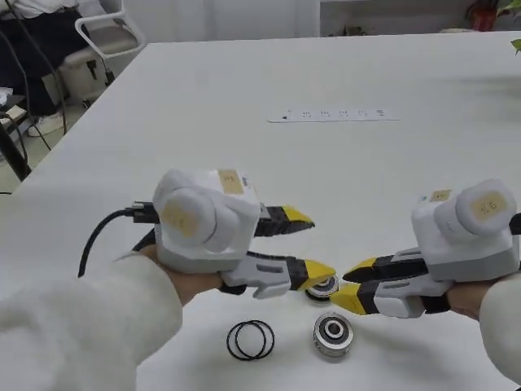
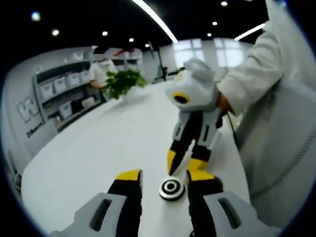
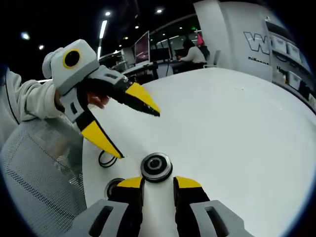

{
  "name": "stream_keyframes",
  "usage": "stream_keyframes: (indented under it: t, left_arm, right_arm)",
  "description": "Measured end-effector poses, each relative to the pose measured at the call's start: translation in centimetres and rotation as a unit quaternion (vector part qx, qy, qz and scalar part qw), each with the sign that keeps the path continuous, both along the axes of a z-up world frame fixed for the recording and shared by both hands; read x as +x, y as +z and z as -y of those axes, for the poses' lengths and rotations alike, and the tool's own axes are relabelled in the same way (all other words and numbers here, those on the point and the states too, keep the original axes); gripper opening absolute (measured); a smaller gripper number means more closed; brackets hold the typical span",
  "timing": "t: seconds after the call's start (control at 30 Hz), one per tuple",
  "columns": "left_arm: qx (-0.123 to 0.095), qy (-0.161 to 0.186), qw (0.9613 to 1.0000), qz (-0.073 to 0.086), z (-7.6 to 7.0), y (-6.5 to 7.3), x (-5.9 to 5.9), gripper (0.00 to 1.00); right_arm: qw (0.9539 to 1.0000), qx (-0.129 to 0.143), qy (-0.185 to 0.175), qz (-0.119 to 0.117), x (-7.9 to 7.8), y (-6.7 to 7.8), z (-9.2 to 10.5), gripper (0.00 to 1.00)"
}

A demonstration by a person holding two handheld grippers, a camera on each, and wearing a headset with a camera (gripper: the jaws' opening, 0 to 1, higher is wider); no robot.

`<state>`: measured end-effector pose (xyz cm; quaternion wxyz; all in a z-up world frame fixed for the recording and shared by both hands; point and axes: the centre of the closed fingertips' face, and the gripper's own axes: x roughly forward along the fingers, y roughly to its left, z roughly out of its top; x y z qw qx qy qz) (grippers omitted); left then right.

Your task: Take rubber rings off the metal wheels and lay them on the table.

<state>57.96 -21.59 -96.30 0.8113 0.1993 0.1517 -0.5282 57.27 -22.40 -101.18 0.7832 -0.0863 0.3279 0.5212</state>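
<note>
**A:** Where did things lie?

**B:** The far wheel (image 1: 323,287) sat on the white table (image 1: 391,187), between the two sets of yellow tips. The near wheel (image 1: 333,334) stood just on the person's side of it. Two loose rings (image 1: 250,340) lay flat, nearer the person and to its left.

**A:** And the tongs?

**B:** The left gripper (image 1: 319,246) gaped wide and empty at its left. The right gripper (image 1: 343,287) was only slightly parted, also empty, just to its right.

**A:** Handling?

**B:** The rings looked thin, soft and light. The wheel looked heavy, stiff and likely to skid on that slick top, so I'd pin its rim and hook the rubber's edge.

**A:** Surroundings?

**B:** A power strip (image 1: 334,115) lay well beyond it, and a chair (image 1: 106,37) stood past the table's edge.
</note>
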Motion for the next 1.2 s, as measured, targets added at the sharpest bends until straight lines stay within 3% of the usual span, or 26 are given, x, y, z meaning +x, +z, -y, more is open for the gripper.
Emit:
stream_keyframes:
  t: [0.1,0.2,0.33,0.5,0.53,0.6,0.77,1.2]
  left_arm:
    - [0.010,-0.007,0.9998,-0.015,0.3,-1.4,-0.3,0.33]
    - [0.020,-0.003,0.9996,-0.019,0.4,-2.3,0.0,0.29]
    - [0.010,0.009,0.9993,-0.034,0.3,-2.6,0.5,0.27]
    - [0.017,0.006,0.9990,-0.041,0.3,-3.3,0.3,0.24]
    - [0.018,0.006,0.9987,-0.048,0.3,-3.6,0.2,0.23]
    - [0.000,0.009,0.9970,-0.077,0.6,-3.6,-0.1,0.18]
    - [0.001,0.015,0.9977,-0.067,0.5,-3.7,0.3,0.15]
    - [-0.006,0.023,0.9967,-0.078,0.4,-3.6,0.0,0.14]
  right_arm:
    - [1.0000,-0.003,0.004,-0.002,-0.1,-0.2,0.0,0.20]
    - [0.9999,-0.008,0.008,0.000,-0.3,-0.4,0.0,0.19]
    - [0.9998,-0.013,0.013,0.003,-0.3,-0.5,0.0,0.18]
    - [0.9998,-0.013,0.013,0.007,-0.2,-0.5,-0.1,0.18]
    - [0.9998,-0.013,0.014,0.008,-0.3,-0.5,-0.1,0.17]
    - [0.9996,-0.015,0.017,0.014,-0.3,-0.5,-0.3,0.18]
    - [0.9994,-0.018,0.018,0.024,-0.1,-0.4,-0.4,0.18]
    - [0.9972,-0.030,0.045,0.052,-0.2,-0.4,-0.6,0.17]
